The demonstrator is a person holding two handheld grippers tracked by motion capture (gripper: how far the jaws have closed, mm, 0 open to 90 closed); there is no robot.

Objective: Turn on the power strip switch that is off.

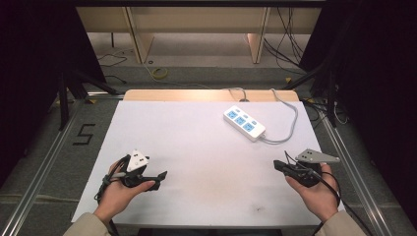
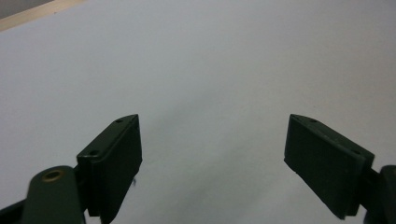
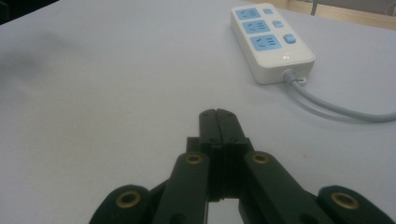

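Both hand-held grippers rested low near the table's [image 1: 196,142] front edge: left hand-held gripper [image 2: 212,144] spread open, right hand-held gripper [image 3: 218,122] closed empty. Power strip [image 1: 244,123] lay far right; approach required opening first.

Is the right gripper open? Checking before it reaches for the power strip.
No, the right gripper's jaws are pressed together, with nothing between them.

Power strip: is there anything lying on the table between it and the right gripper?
Nothing visible. The right gripper, jaws shut, points over bare white table toward the power strip, which lies ahead and to one side. Only the strip's own grey cable curves off from its near end, beside that path rather than across it.
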